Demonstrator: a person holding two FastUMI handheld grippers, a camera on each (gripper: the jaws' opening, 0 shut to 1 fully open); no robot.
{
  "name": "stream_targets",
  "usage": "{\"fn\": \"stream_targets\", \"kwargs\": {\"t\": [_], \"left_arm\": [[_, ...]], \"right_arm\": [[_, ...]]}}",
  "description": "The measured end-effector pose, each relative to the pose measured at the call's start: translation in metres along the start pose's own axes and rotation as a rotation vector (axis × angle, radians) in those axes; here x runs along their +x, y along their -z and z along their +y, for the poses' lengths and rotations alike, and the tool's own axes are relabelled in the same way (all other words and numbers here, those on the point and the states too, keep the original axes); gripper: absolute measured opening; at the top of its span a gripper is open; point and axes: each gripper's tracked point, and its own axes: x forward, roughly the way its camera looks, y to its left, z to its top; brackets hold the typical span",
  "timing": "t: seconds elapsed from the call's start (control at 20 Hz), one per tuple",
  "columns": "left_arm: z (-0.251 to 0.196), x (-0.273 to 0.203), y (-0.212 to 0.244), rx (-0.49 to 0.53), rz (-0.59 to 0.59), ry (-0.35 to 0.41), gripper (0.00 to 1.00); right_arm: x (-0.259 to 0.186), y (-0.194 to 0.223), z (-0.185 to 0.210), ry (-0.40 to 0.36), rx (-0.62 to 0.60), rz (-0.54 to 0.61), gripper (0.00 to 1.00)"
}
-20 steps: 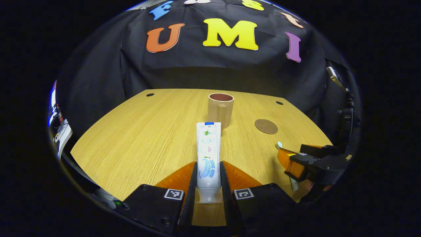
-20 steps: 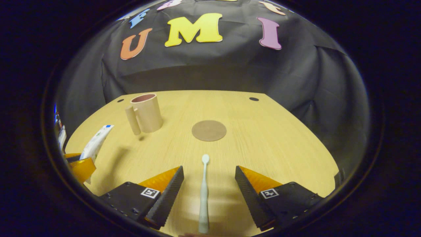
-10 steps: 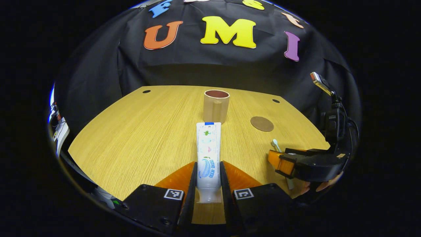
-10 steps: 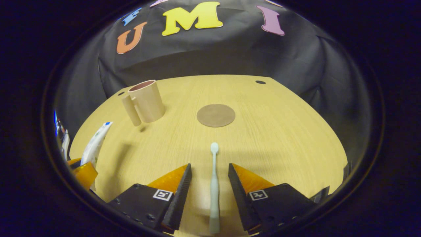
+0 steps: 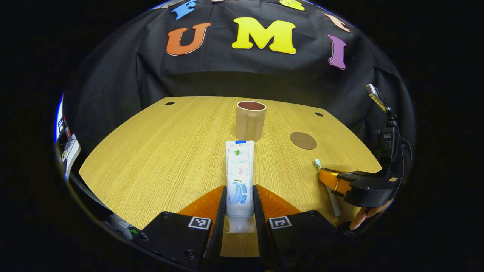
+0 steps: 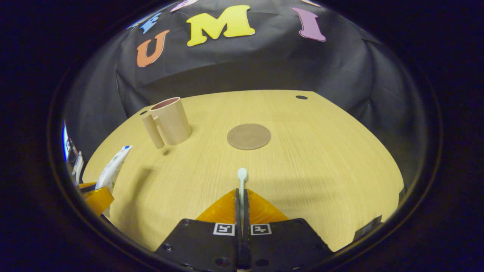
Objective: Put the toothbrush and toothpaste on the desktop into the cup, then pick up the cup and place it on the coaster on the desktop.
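My left gripper (image 5: 239, 190) is shut on a white toothpaste tube (image 5: 239, 166) that points forward toward the beige cup (image 5: 250, 120), held above the wooden desktop (image 5: 162, 151). The cup stands upright, its handle facing me. My right gripper (image 6: 241, 193) is shut on the pale toothbrush (image 6: 241, 177), whose head sticks out past the fingertips, low over the desktop (image 6: 321, 158). The round brown coaster (image 6: 248, 136) lies just beyond it; the cup (image 6: 170, 121) is to its left. In the left gripper view the right gripper (image 5: 332, 181) holds the toothbrush (image 5: 325, 185) at the right, near the coaster (image 5: 303, 140).
The black cloth wall hangs behind the desktop. Small dark holes (image 5: 169, 103) sit near the far corners. Cables and equipment (image 5: 68, 147) show past the left edge. A hand (image 5: 365, 215) holds the right gripper. The toothpaste tube (image 6: 111, 170) and left gripper (image 6: 96, 196) show at far left.
My right gripper's fingers have closed from wide apart onto the toothbrush handle. The left gripper stays shut on the toothpaste, hardly moved.
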Motion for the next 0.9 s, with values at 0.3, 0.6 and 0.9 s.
{"fn": "stream_targets", "kwargs": {"t": [0.3, 0.6, 0.9], "left_arm": [[0.005, 0.0, -0.006, -0.007, -0.028, -0.01, 0.42], [0.001, -0.001, -0.012, 0.006, -0.058, 0.004, 0.42], [-0.001, -0.009, -0.04, 0.044, -0.206, 0.01, 0.42]], "right_arm": [[-0.037, -0.028, -0.001, -0.029, 0.005, -0.167, 0.0], [-0.092, -0.062, 0.005, -0.039, -0.036, -0.375, 0.0], [-0.139, -0.08, 0.007, -0.051, -0.059, -0.51, 0.0]]}}
